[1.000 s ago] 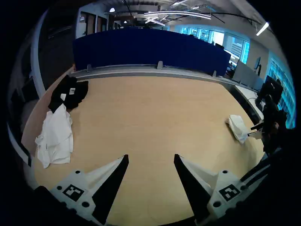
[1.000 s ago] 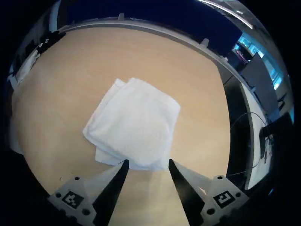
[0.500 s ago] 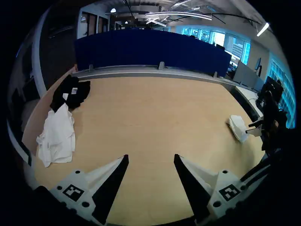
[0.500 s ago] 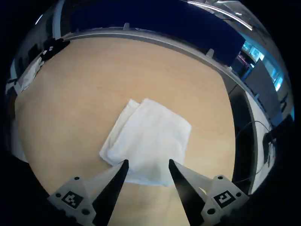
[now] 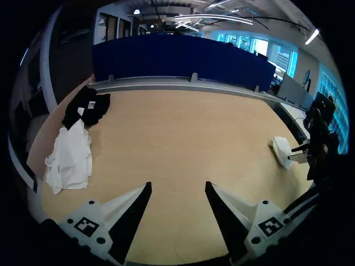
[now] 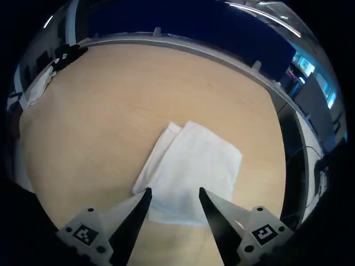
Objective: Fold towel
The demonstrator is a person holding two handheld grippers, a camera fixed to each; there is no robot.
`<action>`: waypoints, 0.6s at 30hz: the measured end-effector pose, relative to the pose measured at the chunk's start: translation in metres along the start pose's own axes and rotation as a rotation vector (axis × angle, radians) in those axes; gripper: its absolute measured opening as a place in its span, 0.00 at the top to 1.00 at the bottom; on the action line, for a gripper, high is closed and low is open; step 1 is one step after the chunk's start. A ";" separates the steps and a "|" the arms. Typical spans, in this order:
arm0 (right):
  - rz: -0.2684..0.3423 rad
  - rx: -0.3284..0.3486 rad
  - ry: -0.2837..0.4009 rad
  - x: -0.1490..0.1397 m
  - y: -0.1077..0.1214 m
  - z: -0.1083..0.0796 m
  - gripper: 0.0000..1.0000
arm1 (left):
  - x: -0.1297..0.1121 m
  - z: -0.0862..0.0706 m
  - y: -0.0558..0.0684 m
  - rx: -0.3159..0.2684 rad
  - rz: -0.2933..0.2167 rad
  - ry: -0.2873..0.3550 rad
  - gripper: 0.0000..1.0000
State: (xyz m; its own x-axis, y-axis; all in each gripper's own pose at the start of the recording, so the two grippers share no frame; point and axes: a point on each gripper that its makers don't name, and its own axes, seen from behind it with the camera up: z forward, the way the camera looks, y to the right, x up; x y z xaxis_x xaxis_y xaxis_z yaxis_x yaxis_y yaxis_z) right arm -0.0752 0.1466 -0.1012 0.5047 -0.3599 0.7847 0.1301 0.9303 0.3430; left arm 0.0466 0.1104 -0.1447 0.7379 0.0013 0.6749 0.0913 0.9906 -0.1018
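**A:** Right gripper view: any change?
**B:** One folded towel (image 6: pixel 195 177), now lower and nearer the right gripper (image 6: pixel 174 190). Its long axis runs away from the gripper, leaning right. Jaws parted over its near edge, clamping nothing.
**A:** Left gripper view?
**B:** Level over the table (image 5: pixel 177 124), the left gripper (image 5: pixel 177 184) has its jaws wide and empty. One white garment (image 5: pixel 69 157) and one black garment (image 5: pixel 86 106) lie far left, the towel far right.

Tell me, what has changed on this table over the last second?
The right gripper has drawn farther from the folded white towel. The towel now looks smaller and sits lower and farther right in the right gripper view, with its near edge behind the open fingertips. Nothing was gripped or let go. The left gripper stays open over the wooden table, and the white garment and black garment lie where they were.
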 end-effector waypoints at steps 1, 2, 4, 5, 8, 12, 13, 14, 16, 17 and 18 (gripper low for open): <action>-0.001 0.003 0.001 0.001 -0.002 0.000 0.18 | 0.000 0.000 0.000 0.000 -0.001 0.000 0.11; -0.002 0.005 0.002 0.001 -0.003 0.001 0.18 | 0.000 0.000 0.000 -0.001 -0.002 0.000 0.11; -0.005 0.010 0.003 0.003 -0.007 0.001 0.18 | -0.001 0.000 -0.001 0.000 -0.003 0.001 0.11; -0.008 0.012 0.003 0.003 -0.009 0.001 0.18 | -0.001 0.000 -0.001 0.000 -0.003 0.001 0.11; -0.013 0.022 0.005 0.005 -0.016 0.002 0.18 | -0.001 0.000 -0.002 0.002 -0.004 0.001 0.11; -0.016 0.031 0.008 0.006 -0.024 0.004 0.18 | -0.001 0.000 -0.003 0.002 -0.010 0.002 0.11; -0.016 0.036 0.010 0.007 -0.027 0.004 0.18 | -0.001 -0.001 -0.004 0.003 -0.011 0.003 0.11; -0.016 0.040 0.011 0.008 -0.029 0.004 0.18 | -0.001 -0.001 -0.004 0.003 -0.013 0.003 0.11; -0.015 0.048 0.014 0.009 -0.035 0.003 0.18 | -0.001 -0.001 -0.005 0.004 -0.015 0.004 0.11; -0.014 0.051 0.015 0.009 -0.037 0.003 0.18 | -0.002 -0.001 -0.006 0.004 -0.016 0.004 0.11; -0.014 0.054 0.016 0.009 -0.040 0.003 0.18 | -0.002 -0.001 -0.006 0.005 -0.017 0.004 0.11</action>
State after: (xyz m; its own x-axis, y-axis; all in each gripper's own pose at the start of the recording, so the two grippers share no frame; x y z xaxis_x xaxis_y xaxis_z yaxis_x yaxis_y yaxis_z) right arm -0.0783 0.1057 -0.1059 0.5170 -0.3713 0.7713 0.0911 0.9198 0.3817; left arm 0.0455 0.1040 -0.1463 0.7389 -0.0166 0.6736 0.1011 0.9911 -0.0865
